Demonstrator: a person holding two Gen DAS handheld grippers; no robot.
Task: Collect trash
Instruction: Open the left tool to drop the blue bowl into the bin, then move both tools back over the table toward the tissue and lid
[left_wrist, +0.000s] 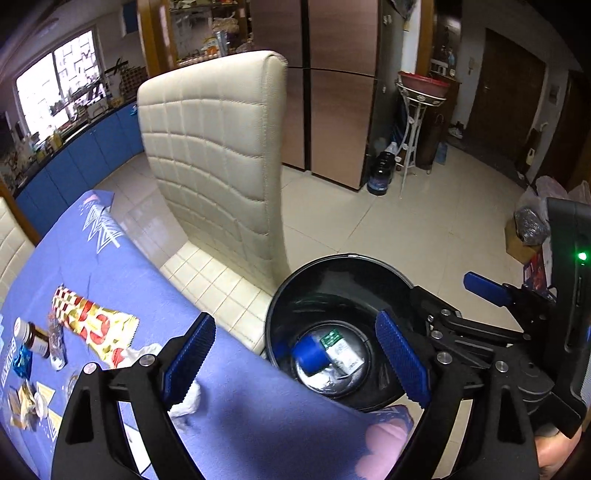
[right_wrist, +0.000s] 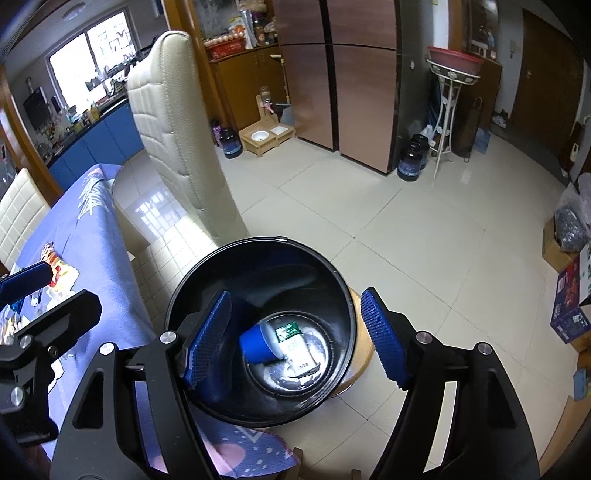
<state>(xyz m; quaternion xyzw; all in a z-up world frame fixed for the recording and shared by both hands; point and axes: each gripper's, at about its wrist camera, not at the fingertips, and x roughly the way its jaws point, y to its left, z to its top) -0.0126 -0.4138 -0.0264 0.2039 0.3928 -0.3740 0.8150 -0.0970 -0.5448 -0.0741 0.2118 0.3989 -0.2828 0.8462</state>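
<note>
Over black bin (right_wrist: 258, 332), empty gaping jaws

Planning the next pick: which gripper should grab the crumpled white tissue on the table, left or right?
Left. The left gripper is open and empty, with the tissue just under its left finger. The right gripper hangs open over the black bin, off the table's edge.

Both my grippers are hanging over the black bin (right_wrist: 258, 406), whose mouth is lying open under my jaws. Deep inside, a blue cup (right_wrist: 255, 343) and a green-and-white packet (right_wrist: 295, 347) are taking up the bottom. Ahead of my jaws the cream chair (left_wrist: 218, 155) is blocking the way. Out to their left, wrappers (left_wrist: 92, 325) and a brown bottle (left_wrist: 35, 338) are crowding the blue tablecloth (left_wrist: 147, 273).
</note>
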